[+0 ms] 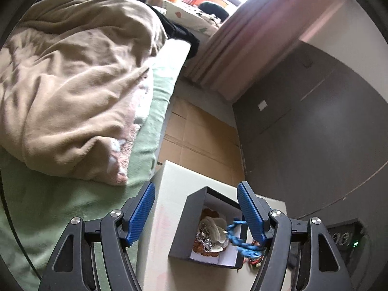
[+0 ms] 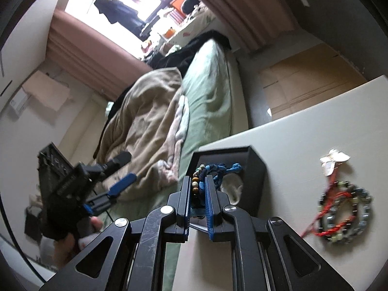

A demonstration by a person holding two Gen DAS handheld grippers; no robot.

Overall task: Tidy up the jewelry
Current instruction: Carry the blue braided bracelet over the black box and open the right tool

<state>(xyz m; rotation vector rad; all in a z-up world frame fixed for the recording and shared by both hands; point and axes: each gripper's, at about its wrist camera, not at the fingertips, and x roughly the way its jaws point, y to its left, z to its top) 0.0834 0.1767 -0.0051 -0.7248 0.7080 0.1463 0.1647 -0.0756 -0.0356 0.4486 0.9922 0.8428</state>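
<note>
Bracelet half-hidden between tool pads

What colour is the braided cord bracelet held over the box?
Blue braided cord bracelet, clearest in the right wrist view.

We see the black box standing open-topped on the counter, so entry from above is free, though its walls hem in shells and trinkets that fill much of the floor. Our right tongs, clamped on a blue cord bracelet, occupy the space over the box's near edge. Our left tongs are spread wide above the box. Bare counter lies between the box and a beaded bracelet with red cord. The bed borders the counter's left side closely.
</note>
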